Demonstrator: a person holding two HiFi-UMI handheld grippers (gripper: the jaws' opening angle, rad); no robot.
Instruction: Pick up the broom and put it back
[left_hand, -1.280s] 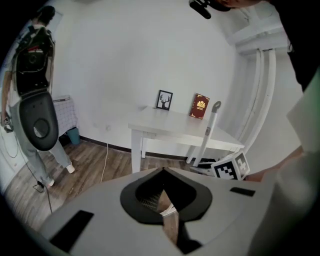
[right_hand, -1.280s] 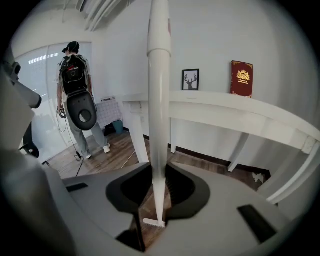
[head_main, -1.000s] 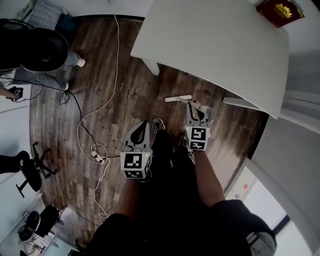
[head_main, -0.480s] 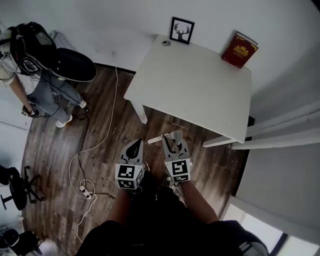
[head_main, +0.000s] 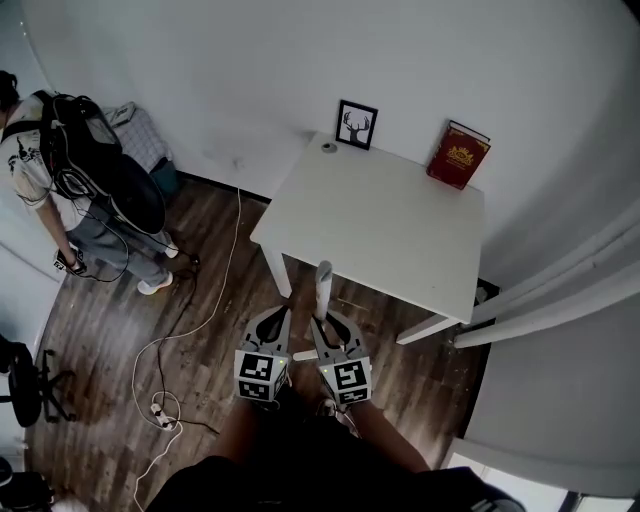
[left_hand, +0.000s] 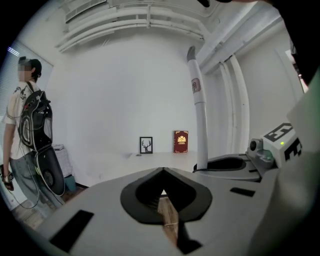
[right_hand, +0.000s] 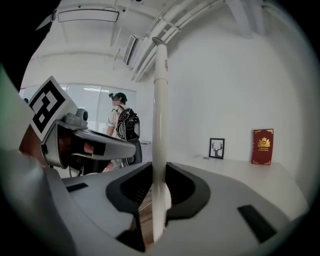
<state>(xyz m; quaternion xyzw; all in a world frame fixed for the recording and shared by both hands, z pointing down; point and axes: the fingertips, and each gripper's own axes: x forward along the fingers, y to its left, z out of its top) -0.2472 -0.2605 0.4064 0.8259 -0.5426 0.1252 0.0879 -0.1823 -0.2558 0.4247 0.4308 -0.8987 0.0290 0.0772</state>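
Broom (right_hand: 159, 100) is held upright, clamped in the right gripper (right_hand: 159, 172). Left gripper (left_hand: 163, 190) is closed, empty. Carrying is judged in hand; the broom must next be taken to its place and stood there.

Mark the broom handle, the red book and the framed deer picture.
broom handle (right_hand: 160, 125), right gripper view, middle of the white shaft.
red book (head_main: 458, 156), head view, front cover.
framed deer picture (head_main: 356, 125), head view, centre of the print.

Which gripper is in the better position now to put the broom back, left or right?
Right. The right gripper is closed on the white broom handle, which stands upright between its jaws. The left gripper is shut beside it and holds nothing.
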